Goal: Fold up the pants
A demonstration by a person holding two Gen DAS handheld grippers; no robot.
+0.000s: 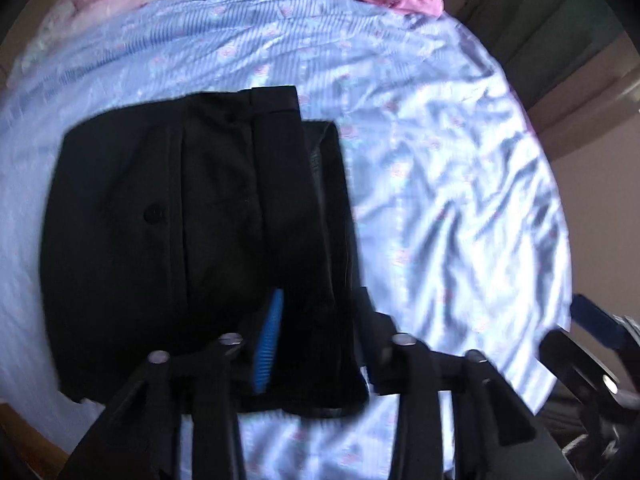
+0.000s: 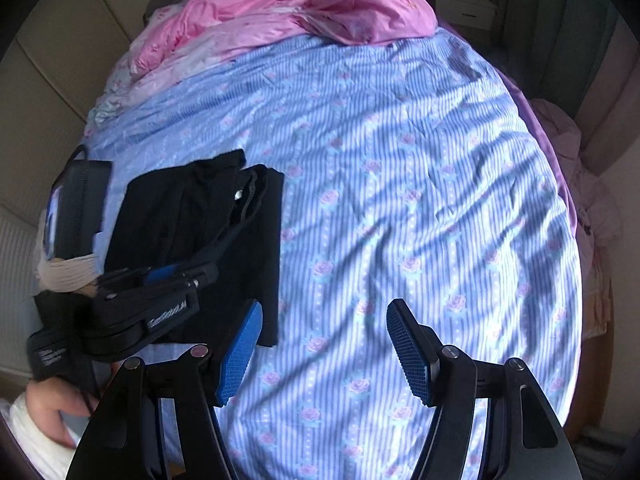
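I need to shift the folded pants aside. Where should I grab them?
Probably take the black pants by the stacked near edge, coming from the near side with the left hand-held gripper, which is already over it. All layers end there, so one pinch may catch them.

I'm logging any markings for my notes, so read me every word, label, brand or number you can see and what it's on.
Embossed lettering on the left claw body: there, but too blurred to read.
White print on the black strap near the hand: too small to read.
Black pants, striped bedsheet, pink blanket: no text.
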